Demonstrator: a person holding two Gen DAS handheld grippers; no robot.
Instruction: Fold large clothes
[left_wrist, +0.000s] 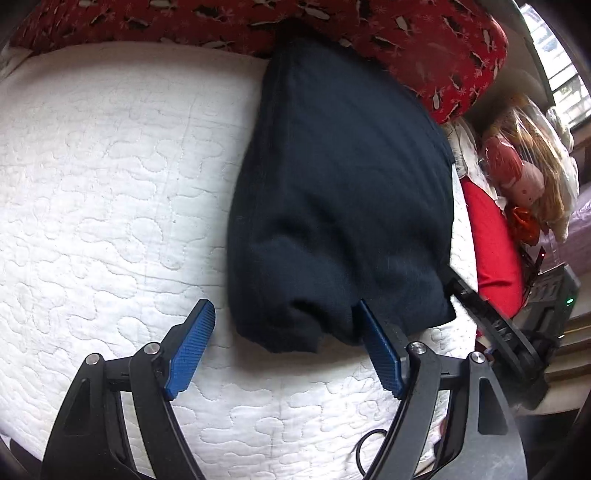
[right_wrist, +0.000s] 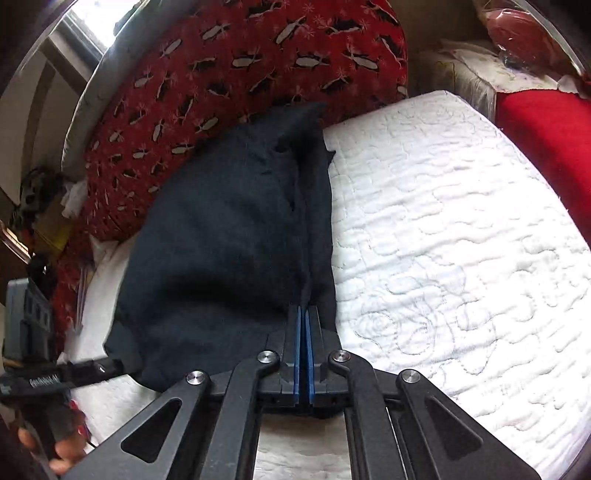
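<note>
A dark navy garment (left_wrist: 340, 192) lies folded lengthwise on the white quilted bed (left_wrist: 110, 184), its far end against a red patterned pillow. My left gripper (left_wrist: 284, 314) is open, its blue pads spread just short of the garment's rolled near edge; the right pad touches the cloth. In the right wrist view my right gripper (right_wrist: 303, 314) is shut on the near edge of the garment (right_wrist: 221, 240), pinching a lengthwise fold. The other gripper shows at the lower left of that view (right_wrist: 74, 373).
A red pillow with a penguin print (left_wrist: 424, 48) lies along the head of the bed; it also shows in the right wrist view (right_wrist: 229, 66). A red cloth (left_wrist: 495, 240) and a wrapped doll (left_wrist: 517, 173) sit past the bed's right side. White quilt (right_wrist: 461, 240) spreads to the right of the garment.
</note>
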